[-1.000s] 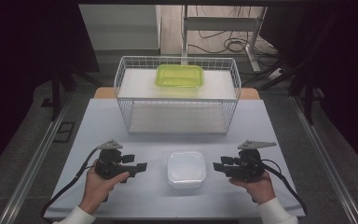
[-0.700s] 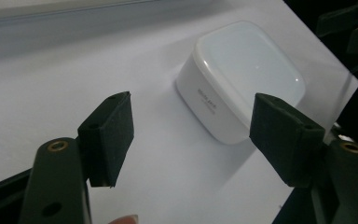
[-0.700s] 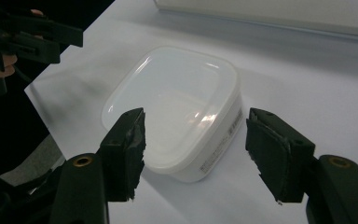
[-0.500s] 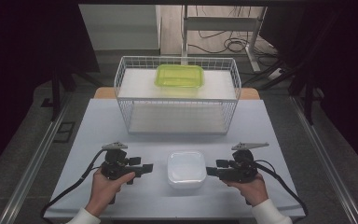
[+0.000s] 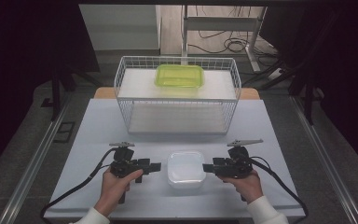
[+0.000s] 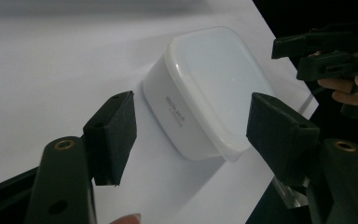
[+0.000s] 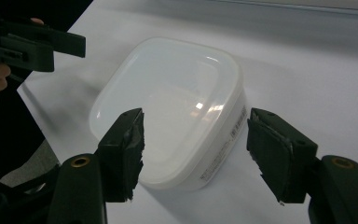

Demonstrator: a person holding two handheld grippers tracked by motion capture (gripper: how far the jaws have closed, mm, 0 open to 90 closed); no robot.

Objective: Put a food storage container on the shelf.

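A white lidded plastic container [image 5: 185, 169] sits on the table near its front edge, between my two grippers. My left gripper [image 5: 156, 165] lies level at its left, jaws open and pointing at it. In the left gripper view the container [image 6: 205, 88] lies just beyond the open left gripper [image 6: 191, 116], untouched. My right gripper [image 5: 206, 168] points at its right side. Its jaws have just been opening. In the right gripper view, the open right gripper [image 7: 196, 140] straddles the container's [image 7: 168, 98] near corner without pressing on it.
A white wire basket [image 5: 121, 88] stands at the back of the white table [image 5: 102, 126], with a green lidded container [image 5: 179, 75] on its upper shelf. Cables trail from both grippers toward the front edge. Dark floor surrounds the table.
Both grippers have drawn in toward the white container, the left one moving right and the right one moving left. The container has not moved.
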